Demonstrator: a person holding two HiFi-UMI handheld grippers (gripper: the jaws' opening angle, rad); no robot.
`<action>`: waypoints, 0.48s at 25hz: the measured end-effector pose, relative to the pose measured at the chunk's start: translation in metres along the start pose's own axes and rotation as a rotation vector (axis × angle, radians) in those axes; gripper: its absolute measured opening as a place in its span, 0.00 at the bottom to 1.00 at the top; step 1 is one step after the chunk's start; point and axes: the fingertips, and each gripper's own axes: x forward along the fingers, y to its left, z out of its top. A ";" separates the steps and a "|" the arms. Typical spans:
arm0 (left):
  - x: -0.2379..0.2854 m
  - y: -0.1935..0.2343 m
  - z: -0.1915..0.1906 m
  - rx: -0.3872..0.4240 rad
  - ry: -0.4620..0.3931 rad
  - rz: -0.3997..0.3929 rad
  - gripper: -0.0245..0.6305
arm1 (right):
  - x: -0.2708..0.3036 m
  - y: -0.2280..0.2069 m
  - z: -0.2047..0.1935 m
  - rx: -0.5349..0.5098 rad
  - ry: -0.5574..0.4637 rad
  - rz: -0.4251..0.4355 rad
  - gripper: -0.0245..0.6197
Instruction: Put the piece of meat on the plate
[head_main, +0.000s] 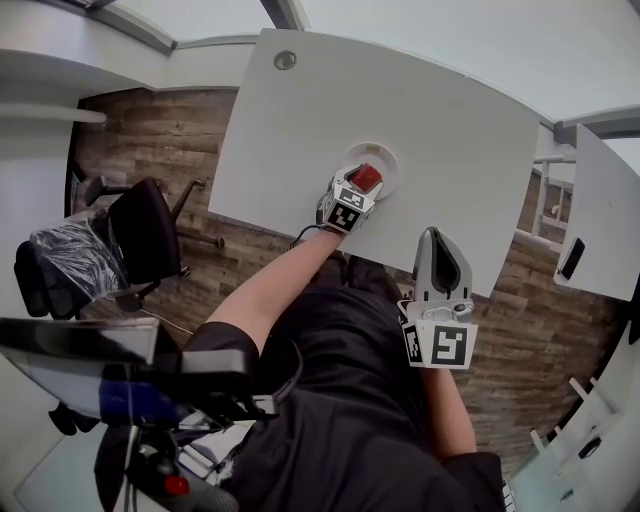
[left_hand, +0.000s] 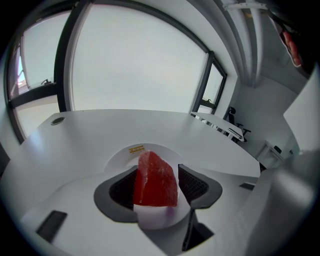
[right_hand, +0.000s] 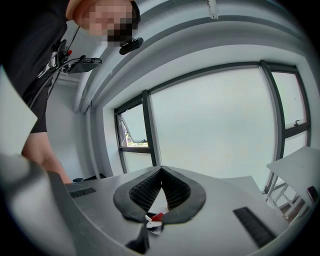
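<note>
The red piece of meat (head_main: 365, 178) stands on the small white plate (head_main: 387, 159) near the white table's front edge. In the left gripper view the meat (left_hand: 156, 179) rises as a wedge from the plate (left_hand: 121, 154), right between the dark pads. My left gripper (head_main: 357, 187) is open around it; a thin strip of white shows between the meat and the right pad, and the left pad lies close alongside. My right gripper (head_main: 437, 242) hangs at the table's front edge, to the right of the plate, shut with nothing in it; its pads meet at the tip (right_hand: 161, 171).
The white table (head_main: 400, 100) has a round cable port (head_main: 285, 60) at its far left corner. A black office chair (head_main: 140, 235) stands on the wooden floor to the left. A second white table (head_main: 605, 200) with a dark flat object (head_main: 573, 258) stands at the right.
</note>
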 end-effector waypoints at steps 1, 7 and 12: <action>0.001 -0.001 -0.001 0.003 0.000 0.001 0.39 | -0.002 -0.001 0.000 0.000 -0.001 -0.005 0.05; 0.010 0.000 -0.003 0.015 0.000 0.007 0.39 | -0.007 -0.009 -0.001 0.010 -0.003 -0.019 0.05; 0.011 -0.001 -0.003 0.045 0.015 -0.010 0.39 | -0.011 -0.009 -0.003 0.012 -0.004 -0.018 0.05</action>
